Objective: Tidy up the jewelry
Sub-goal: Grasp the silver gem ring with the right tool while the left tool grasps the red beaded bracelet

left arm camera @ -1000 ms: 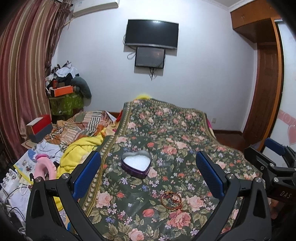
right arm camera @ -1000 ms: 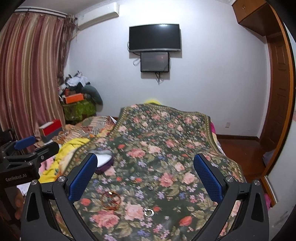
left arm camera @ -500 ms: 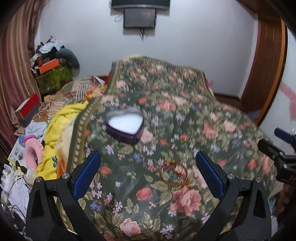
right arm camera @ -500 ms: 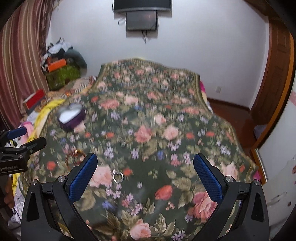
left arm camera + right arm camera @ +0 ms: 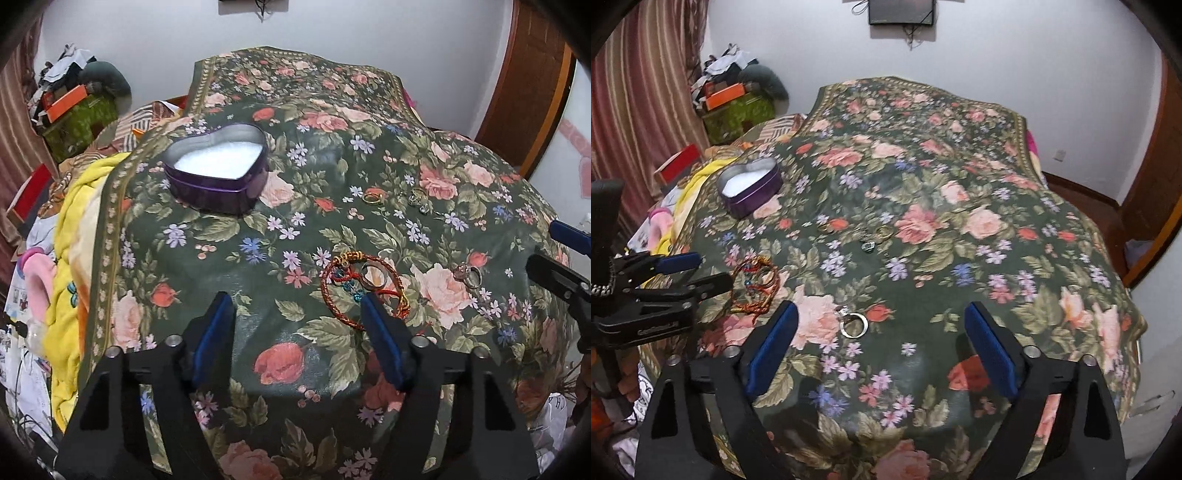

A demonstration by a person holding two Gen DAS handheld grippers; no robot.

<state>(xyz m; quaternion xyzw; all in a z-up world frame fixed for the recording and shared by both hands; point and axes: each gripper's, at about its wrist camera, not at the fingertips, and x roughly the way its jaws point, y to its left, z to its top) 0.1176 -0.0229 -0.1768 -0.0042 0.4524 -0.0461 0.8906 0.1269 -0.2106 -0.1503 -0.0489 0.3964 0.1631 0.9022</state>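
A purple heart-shaped tin [image 5: 218, 173] with a white lining stands open on the floral bedspread [image 5: 332, 122]. A red braided bracelet [image 5: 364, 291] with a silver ring [image 5: 373, 275] inside it lies just beyond the right fingertip of my left gripper [image 5: 295, 301]. Its jaws are closing with only cloth between them. My right gripper [image 5: 882, 310] is also closing above a stone-set silver ring [image 5: 853, 323], which shows in the gap untouched. A gold ring [image 5: 884, 232] and a small pendant [image 5: 868, 246] lie farther up the bed.
A yellow blanket [image 5: 74, 229] and piled clutter [image 5: 74, 107] crowd the bed's left side. A wooden door [image 5: 524, 85] stands at the right. The bedspread drops off at its near and right edges. In the right wrist view the left gripper [image 5: 698, 273] hovers by the bracelet.
Both grippers have sunk towards the bed and tipped downward, so the jewelry looks larger and closer. The fingers of each gripper stand narrower than before.
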